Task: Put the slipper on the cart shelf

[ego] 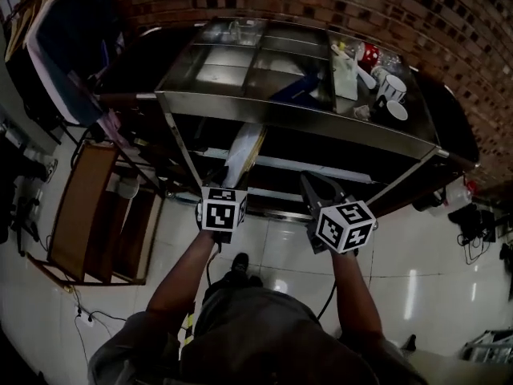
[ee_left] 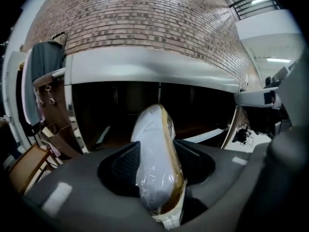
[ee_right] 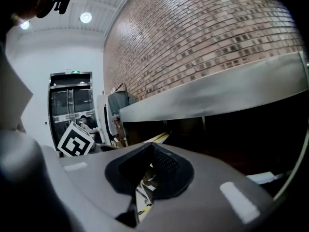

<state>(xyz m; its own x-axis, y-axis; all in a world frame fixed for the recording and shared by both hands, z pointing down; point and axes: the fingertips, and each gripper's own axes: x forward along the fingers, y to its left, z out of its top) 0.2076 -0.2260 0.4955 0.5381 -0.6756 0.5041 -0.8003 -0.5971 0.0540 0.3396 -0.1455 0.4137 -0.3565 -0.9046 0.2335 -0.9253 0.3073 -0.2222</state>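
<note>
In front of the steel cart [ego: 296, 119], the left gripper [ego: 230, 189] clamps a plastic-wrapped slipper [ee_left: 155, 153] — jaws partway open, pads pressed on its sides. The slipper's far end points into the cart's dark lower bay, beneath the cart's top. Beside it, also facing the cart, the right gripper [ee_right: 145, 178] is empty — jaws drawn together.
</note>
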